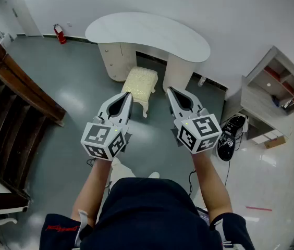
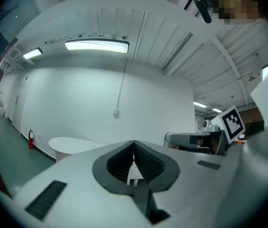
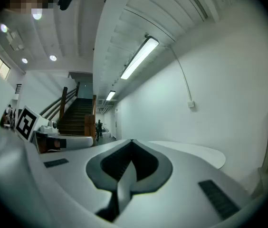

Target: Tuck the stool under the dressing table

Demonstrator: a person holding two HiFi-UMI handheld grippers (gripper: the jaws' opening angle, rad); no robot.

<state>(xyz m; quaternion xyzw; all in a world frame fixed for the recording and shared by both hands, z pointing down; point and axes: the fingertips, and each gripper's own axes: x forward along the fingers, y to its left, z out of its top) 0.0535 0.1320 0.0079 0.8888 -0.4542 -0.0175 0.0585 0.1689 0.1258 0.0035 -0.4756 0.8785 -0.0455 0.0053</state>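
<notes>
Both tools I hold level and empty, left gripper (image 1: 129,94) and right gripper (image 1: 171,89) with jaws together, ready to push, I judge. On the floor (image 1: 79,95), the stool (image 1: 140,82) stands before the dressing table (image 1: 147,33), not yet under.

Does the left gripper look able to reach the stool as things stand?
Probably yes. The stool stands at the opening of the dressing table, and nothing shows between it and the left gripper, which hovers by its near edge. The jaws are shut, so expect a push rather than a grasp.
</notes>
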